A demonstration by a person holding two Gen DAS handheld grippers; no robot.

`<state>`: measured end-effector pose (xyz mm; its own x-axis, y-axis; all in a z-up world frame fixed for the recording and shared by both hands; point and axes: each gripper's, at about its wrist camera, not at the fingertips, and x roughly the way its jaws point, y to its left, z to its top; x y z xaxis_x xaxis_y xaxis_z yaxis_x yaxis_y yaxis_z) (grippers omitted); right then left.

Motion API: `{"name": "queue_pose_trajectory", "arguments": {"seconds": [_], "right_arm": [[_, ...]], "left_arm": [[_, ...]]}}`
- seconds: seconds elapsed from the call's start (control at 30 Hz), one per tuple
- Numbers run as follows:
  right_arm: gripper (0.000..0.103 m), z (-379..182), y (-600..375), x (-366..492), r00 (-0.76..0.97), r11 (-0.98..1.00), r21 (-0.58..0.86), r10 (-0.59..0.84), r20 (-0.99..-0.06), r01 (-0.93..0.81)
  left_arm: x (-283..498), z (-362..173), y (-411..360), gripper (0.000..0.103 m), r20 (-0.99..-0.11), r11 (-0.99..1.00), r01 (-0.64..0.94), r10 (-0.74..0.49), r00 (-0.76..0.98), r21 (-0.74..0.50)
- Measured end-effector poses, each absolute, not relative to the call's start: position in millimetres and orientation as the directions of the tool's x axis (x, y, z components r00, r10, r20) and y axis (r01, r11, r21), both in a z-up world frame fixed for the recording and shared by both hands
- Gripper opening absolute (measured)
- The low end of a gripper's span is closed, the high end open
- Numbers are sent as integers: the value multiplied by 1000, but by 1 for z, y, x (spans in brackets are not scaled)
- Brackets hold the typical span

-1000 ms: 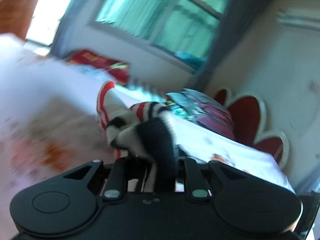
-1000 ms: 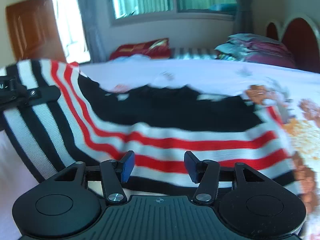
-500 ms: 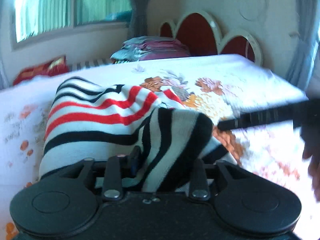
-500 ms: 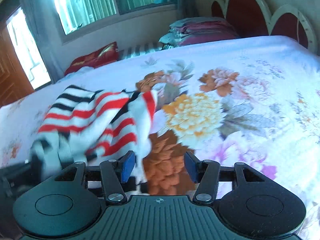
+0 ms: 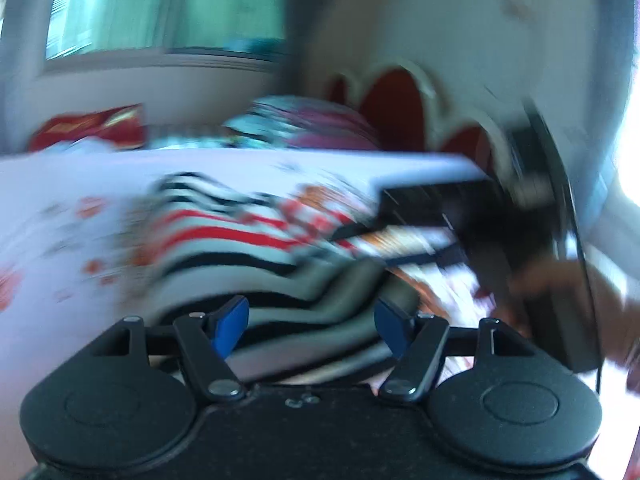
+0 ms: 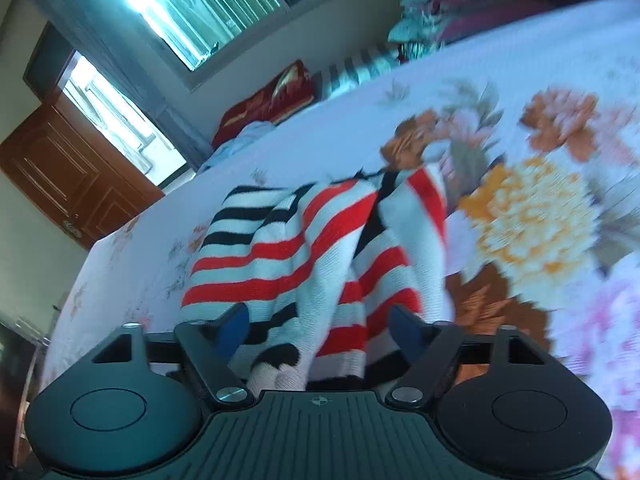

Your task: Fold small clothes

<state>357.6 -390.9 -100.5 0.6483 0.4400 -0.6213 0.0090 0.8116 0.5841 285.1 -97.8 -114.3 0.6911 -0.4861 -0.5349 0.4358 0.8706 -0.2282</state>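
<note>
A small knitted garment with white, red and black stripes (image 6: pixel 316 240) lies bunched on the flowered bedsheet (image 6: pixel 532 208). It also shows, blurred, in the left wrist view (image 5: pixel 224 240). My left gripper (image 5: pixel 312 326) is open, its blue-padded fingers apart just over the near edge of the garment. My right gripper (image 6: pixel 320 330) is open too, its fingers spread over the garment's near hem, gripping nothing. The right gripper body and the hand holding it show at the right of the left wrist view (image 5: pixel 520 240).
Folded bedding (image 6: pixel 460 4) and a red cushion (image 6: pixel 272 100) lie at the head of the bed. A red scalloped headboard (image 5: pixel 400 112) stands behind. A window (image 6: pixel 216 4) and a brown door (image 6: pixel 68 172) are on the far wall.
My left gripper was shut on the striped garment; its fingers have opened and the garment has dropped onto the bed. My right gripper has tilted and moved in over the garment's near edge.
</note>
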Motion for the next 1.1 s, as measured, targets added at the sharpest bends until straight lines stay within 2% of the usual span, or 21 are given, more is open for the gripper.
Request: {"name": "queue_pose_trajectory", "arguments": {"seconds": [0.13, 0.17, 0.2, 0.23, 0.27, 0.33, 0.4, 0.57, 0.67, 0.8, 0.87, 1.0, 1.1], "right_arm": [[75, -119, -381, 377, 624, 805, 592, 447, -641, 31], [68, -123, -379, 380, 619, 804, 594, 450, -644, 33], [48, -125, -376, 383, 613, 810, 585, 445, -653, 35], [41, -128, -375, 386, 607, 815, 579, 443, -660, 34], [38, -129, -373, 388, 607, 816, 577, 444, -659, 30], [26, -129, -372, 387, 616, 820, 572, 439, -654, 22], [20, -122, -370, 384, 637, 834, 552, 426, -643, 0], [19, -83, -361, 361, 749, 915, 390, 328, -576, -101], [19, -82, -364, 347, 772, 951, 295, 257, -582, -94], [19, -115, -385, 349, 736, 957, 289, 184, -652, 17], [19, -125, -390, 351, 727, 948, 316, 192, -659, 35], [19, -118, -381, 348, 748, 971, 231, 107, -655, 64], [19, -120, -395, 344, 727, 947, 304, 138, -672, 101]], "left_arm": [[300, -113, -56, 68, -549, 921, 292, -387, 740, -257], [306, -114, -51, 67, -562, 929, 266, -368, 741, -257], [312, -117, -45, 67, -572, 933, 241, -354, 740, -266], [313, -119, -40, 67, -575, 935, 224, -347, 740, -276], [319, -120, -37, 67, -579, 935, 212, -343, 739, -283], [324, -121, -34, 67, -588, 936, 201, -340, 734, -290], [327, -122, -37, 66, -594, 932, 205, -350, 724, -299], [329, -122, -54, 66, -569, 906, 269, -417, 709, -328], [332, -124, -68, 67, -561, 889, 315, -456, 691, -334], [341, -139, -81, 67, -593, 878, 327, -478, 648, -351], [345, -149, -84, 68, -613, 877, 321, -479, 628, -357], [355, -167, -83, 71, -654, 877, 292, -480, 586, -382], [359, -172, -80, 69, -659, 870, 286, -492, 569, -402]]}}
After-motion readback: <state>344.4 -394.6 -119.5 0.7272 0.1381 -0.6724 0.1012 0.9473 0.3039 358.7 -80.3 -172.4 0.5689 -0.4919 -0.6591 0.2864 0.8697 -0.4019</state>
